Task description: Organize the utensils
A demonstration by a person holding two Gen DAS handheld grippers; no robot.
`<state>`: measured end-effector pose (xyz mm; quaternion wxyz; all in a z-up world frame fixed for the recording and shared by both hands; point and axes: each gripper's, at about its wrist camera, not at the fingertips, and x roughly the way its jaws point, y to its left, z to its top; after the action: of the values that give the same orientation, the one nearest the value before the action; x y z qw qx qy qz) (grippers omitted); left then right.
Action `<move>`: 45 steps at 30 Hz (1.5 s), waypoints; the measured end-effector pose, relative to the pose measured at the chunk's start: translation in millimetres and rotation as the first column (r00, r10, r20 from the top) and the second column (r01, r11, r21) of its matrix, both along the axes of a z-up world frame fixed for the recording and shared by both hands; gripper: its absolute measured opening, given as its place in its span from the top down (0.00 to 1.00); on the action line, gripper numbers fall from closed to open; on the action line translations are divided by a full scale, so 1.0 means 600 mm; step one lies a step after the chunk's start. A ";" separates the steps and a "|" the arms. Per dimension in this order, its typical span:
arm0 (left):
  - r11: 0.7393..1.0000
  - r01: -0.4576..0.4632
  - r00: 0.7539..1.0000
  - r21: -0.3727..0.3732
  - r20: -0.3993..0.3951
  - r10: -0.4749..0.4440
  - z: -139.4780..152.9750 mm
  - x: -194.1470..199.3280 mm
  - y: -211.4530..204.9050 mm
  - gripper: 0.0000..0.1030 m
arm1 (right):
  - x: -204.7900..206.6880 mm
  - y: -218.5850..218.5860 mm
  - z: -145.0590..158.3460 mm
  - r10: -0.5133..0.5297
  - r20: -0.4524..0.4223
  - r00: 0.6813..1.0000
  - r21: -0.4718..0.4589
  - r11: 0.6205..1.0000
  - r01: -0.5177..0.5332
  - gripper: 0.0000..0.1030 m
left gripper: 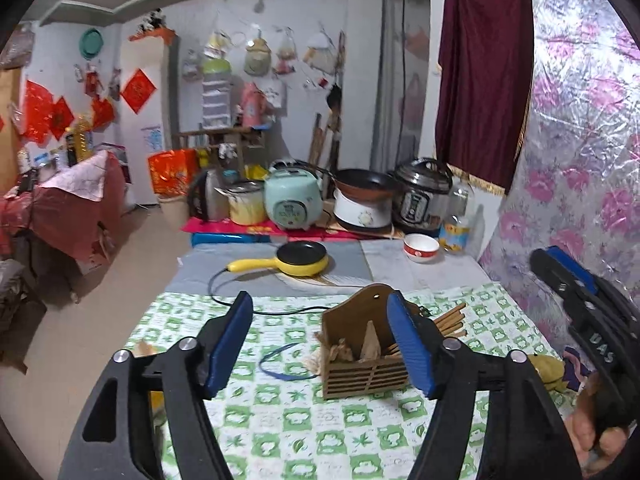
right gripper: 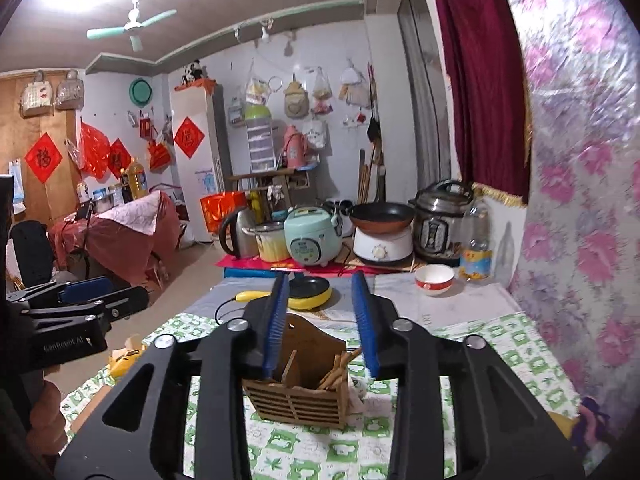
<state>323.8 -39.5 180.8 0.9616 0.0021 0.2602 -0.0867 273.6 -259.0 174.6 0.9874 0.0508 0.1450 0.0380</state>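
A brown wooden utensil holder (left gripper: 360, 364) (right gripper: 298, 400) stands on the green-and-white tablecloth (left gripper: 304, 432). Wooden chopsticks (left gripper: 450, 318) (right gripper: 338, 368) lean out of its right compartment. Pale scraps (left gripper: 340, 350) lie in its left side. My left gripper (left gripper: 318, 300) is open and wide, just in front of the holder; its right finger (left gripper: 408, 344) overlaps the holder's right edge in the view. My right gripper (right gripper: 320, 280) is open above the holder, its pads clear of the holder. Each gripper also shows at the edge of the other's view (left gripper: 580, 292) (right gripper: 80, 304).
A blue loop (left gripper: 280, 360) lies left of the holder. Beyond it are a yellow electric pan (left gripper: 302, 258) with its cord, a red-and-white bowl (left gripper: 421, 248) and a bottle (left gripper: 456, 220). Cookers and a kettle line the table's far end (left gripper: 292, 200). A floral foil wall (left gripper: 580, 160) stands close on the right.
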 end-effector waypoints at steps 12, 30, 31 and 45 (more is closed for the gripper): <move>0.988 -0.139 0.986 0.072 0.102 0.131 -0.031 -0.180 0.004 0.05 | -0.180 0.000 -0.018 -0.085 0.044 0.995 -0.001 0.996 0.085 0.43; 0.973 -0.195 0.981 0.124 0.028 0.193 -0.156 -0.255 0.004 0.05 | -0.212 -0.016 -0.184 -0.112 -0.167 0.980 -0.016 0.994 0.111 0.33; 0.973 -0.193 0.981 0.128 0.030 0.191 -0.158 -0.256 0.001 0.05 | -0.214 -0.013 -0.183 -0.110 -0.165 0.980 -0.017 0.994 0.108 0.32; 0.973 -0.195 0.981 0.124 0.020 0.194 -0.166 -0.260 0.002 0.05 | -0.232 0.022 -0.175 -0.086 -0.135 0.987 -0.065 0.995 0.078 0.24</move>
<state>167.6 -38.4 81.0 0.9645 0.0375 0.2604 0.0244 134.3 -245.7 69.7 0.9768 0.0299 0.2116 -0.0107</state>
